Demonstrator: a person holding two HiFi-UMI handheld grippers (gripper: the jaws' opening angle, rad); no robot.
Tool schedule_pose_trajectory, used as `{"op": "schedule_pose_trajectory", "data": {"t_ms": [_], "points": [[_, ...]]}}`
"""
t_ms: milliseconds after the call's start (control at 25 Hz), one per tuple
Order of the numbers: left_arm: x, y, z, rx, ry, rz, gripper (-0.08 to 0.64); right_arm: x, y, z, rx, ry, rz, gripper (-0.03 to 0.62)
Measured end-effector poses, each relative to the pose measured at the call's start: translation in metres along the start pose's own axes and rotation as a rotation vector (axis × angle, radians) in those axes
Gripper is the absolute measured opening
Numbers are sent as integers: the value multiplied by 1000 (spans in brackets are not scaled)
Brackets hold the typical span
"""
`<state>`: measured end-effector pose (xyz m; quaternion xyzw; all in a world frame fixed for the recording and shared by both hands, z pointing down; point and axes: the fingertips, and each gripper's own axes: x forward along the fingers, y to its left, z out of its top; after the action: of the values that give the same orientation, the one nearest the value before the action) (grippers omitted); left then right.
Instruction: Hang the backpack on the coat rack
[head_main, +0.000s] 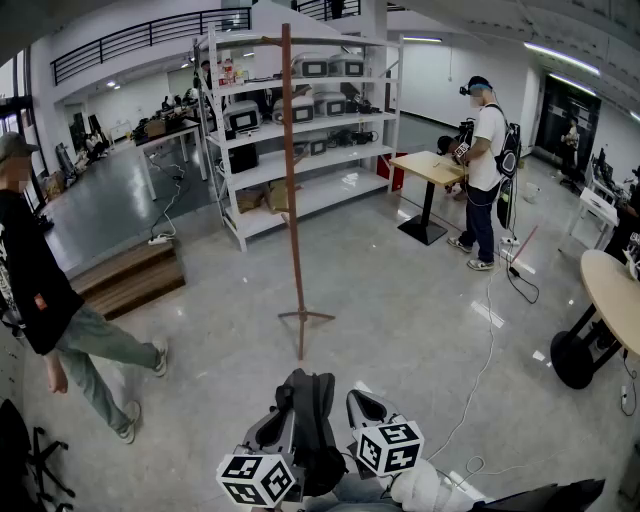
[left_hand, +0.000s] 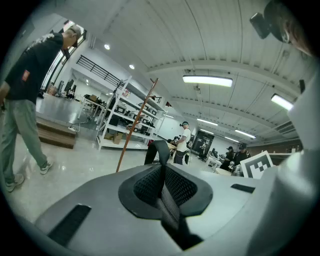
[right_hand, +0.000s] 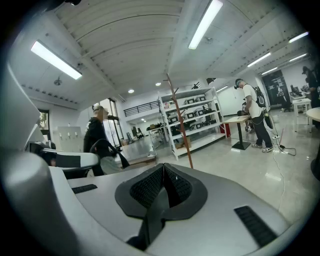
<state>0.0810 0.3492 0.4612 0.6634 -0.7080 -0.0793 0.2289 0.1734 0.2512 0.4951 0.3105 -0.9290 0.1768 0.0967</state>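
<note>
Backpack (head_main: 312, 430) hangs between near-level left gripper (head_main: 281, 420) and right gripper (head_main: 362, 406), each pinching a strap (left_hand: 169, 202).

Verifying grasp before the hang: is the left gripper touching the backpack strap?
Touching. The left gripper view shows the left gripper with its jaws closed on the black backpack strap, pads pressing both sides.

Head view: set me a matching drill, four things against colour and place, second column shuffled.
1. backpack
2. coat rack
3. shelving unit
4. round table

A. white, behind the pole
B. dark, bottom centre
C. light wood top, right edge
D. brown, upright mid-floor

Pairs: 1-B, 2-D, 3-A, 4-C.
</note>
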Motion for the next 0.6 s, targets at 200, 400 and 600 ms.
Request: {"op": "schedule_pose_trajectory", "data": {"t_ms": [200,400,600], "points": [[0,9,13,-1,-13,10,19,11,5,13,-12,-10,9,12],[9,13,15,2,-15,14,18,22,1,20,-18,-19,16,12],[24,23,25,0,-15,24,20,37,-3,28,-20,-18,19,12]]}}
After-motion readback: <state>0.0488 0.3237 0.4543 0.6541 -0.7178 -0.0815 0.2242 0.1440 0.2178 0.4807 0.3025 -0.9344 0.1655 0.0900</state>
